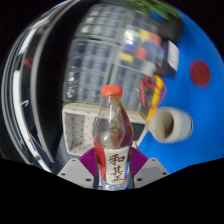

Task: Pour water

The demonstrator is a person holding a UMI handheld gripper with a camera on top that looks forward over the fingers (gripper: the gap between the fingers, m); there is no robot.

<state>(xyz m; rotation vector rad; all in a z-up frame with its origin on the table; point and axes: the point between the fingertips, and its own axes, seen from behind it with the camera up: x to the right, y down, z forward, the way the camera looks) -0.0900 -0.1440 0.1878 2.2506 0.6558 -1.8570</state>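
A clear plastic bottle point(113, 135) with an orange cap and a white label with red characters stands upright between my fingers, holding brownish liquid. My gripper point(113, 163) is shut on the bottle, with the purple pads point(90, 160) pressing its lower body on both sides. A white cup point(170, 124) lies just right of the bottle and beyond the fingers, its open mouth turned toward the right. It rests on a blue surface point(195, 150).
A white mesh basket point(82, 126) stands behind the bottle on the left. Further back is a clear crate point(110, 55) with colourful items point(145, 50). A red round spot point(201, 72) marks the blue surface far right.
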